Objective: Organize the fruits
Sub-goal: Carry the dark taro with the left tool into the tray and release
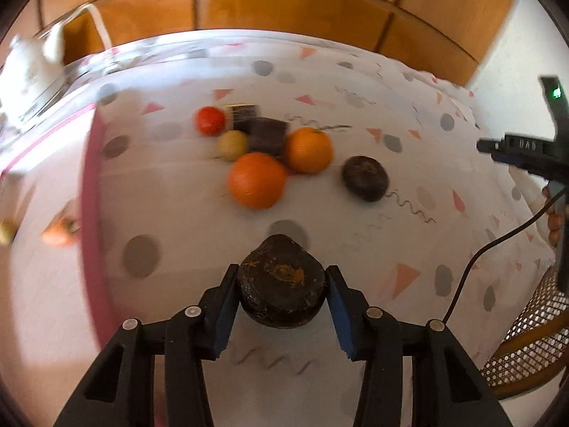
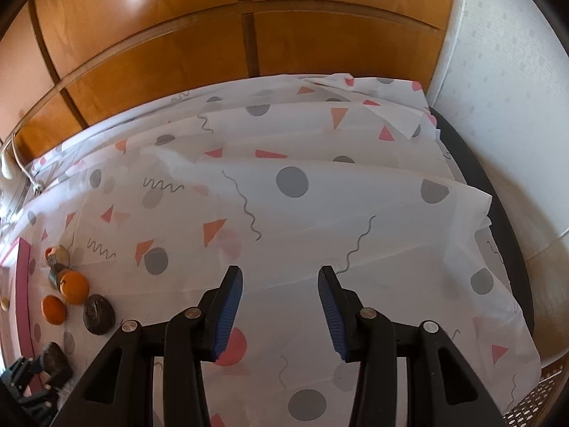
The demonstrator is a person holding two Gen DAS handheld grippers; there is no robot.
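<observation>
My left gripper point(image 1: 281, 277) is shut on a dark brown round fruit point(image 1: 282, 284) and holds it above the patterned cloth point(image 1: 355, 242). Ahead lie two oranges point(image 1: 256, 180) point(image 1: 308, 149), a yellow fruit point(image 1: 232, 145), a red fruit point(image 1: 210, 120), a second dark fruit point(image 1: 365, 178) and dark blocks point(image 1: 267, 136). My right gripper point(image 2: 281, 284) is open and empty over bare cloth point(image 2: 284, 213). In the right wrist view the oranges point(image 2: 73, 286) and a dark fruit point(image 2: 99, 314) lie at far left, and the held fruit point(image 2: 55, 359) shows at lower left.
A pink-rimmed tray point(image 1: 93, 213) at the left holds an orange item point(image 1: 58, 233). A wooden cabinet point(image 1: 284, 3) stands behind the table. A wicker chair point(image 1: 530, 348) is at the lower right. The right gripper's body point(image 1: 526, 149) shows at the right edge.
</observation>
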